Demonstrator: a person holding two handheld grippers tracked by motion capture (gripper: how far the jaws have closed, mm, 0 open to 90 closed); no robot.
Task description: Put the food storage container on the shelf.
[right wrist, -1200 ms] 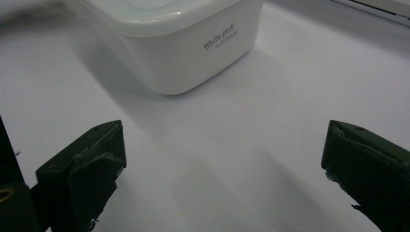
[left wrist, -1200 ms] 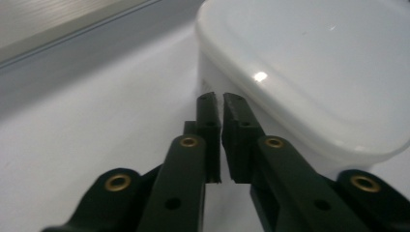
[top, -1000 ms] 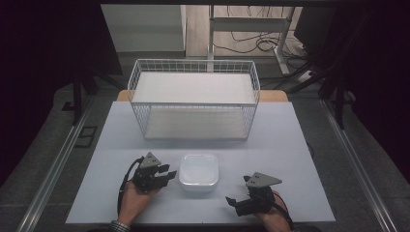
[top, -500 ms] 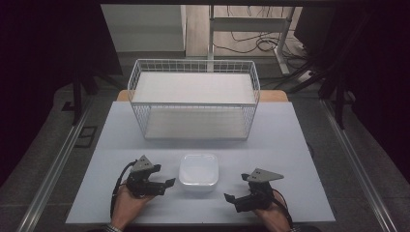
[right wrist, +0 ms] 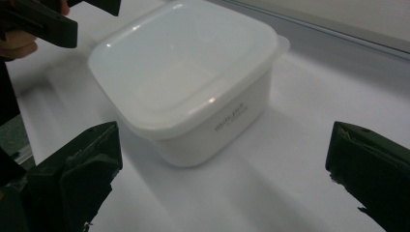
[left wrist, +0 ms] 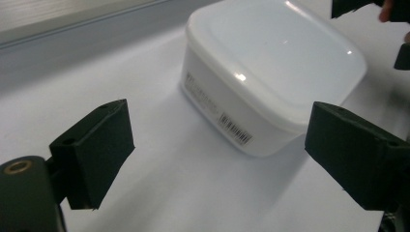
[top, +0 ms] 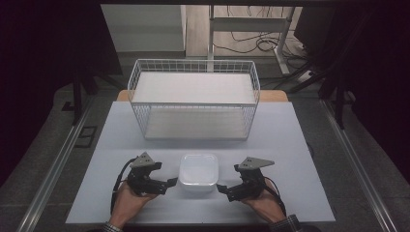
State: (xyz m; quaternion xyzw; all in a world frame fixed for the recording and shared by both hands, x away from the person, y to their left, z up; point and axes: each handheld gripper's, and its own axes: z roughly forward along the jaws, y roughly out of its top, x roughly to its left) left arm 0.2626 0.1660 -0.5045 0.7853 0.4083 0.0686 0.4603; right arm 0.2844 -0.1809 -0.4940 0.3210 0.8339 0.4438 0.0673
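White lidded container (top: 198,173) is sitting on the table (top: 300,145) between your two grippers, wire basket (top: 193,104) standing beyond it. Your left gripper (top: 170,182) is holding its jaws spread wide; the container (left wrist: 270,72) is lying ahead of them, toward the right-hand jaw, untouched. Your right gripper (top: 222,189) is likewise gaping, the container (right wrist: 188,77) lying ahead between its jaws, nearer the left-hand one.

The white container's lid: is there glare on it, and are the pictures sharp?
Left gripper view: small bright glints on the lidded white container, barcode label readable, jaws slightly soft. Right gripper view: faint glints on the lid, near jaws blurred. High view: the container looks washed out, surroundings dark.
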